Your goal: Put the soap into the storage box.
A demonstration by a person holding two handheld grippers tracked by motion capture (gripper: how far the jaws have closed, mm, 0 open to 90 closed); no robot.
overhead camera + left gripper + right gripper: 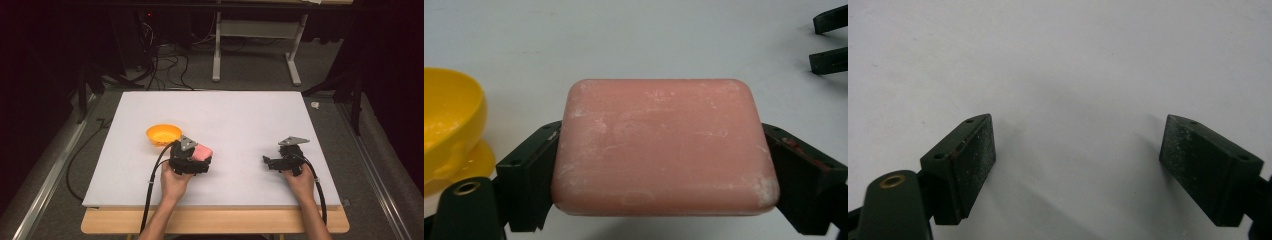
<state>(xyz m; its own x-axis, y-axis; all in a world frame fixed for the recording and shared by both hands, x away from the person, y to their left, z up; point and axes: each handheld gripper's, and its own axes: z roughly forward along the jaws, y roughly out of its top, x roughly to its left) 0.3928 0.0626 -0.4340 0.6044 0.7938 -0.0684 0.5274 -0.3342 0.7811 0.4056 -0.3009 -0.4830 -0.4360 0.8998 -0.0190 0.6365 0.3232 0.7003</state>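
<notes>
A pink bar of soap sits between the jaws of my left gripper, which is shut on its two short sides. From above, the soap shows at the tip of that gripper, just right of a yellow bowl. The bowl stands close on the left in the left gripper view. My right gripper rests low over the white board at the right, pointing left. Its jaws stand wide apart with nothing between them.
A white board covers the wooden table. The other gripper's fingertips show at the top right of the left gripper view. Cables and a white table frame lie on the floor beyond.
</notes>
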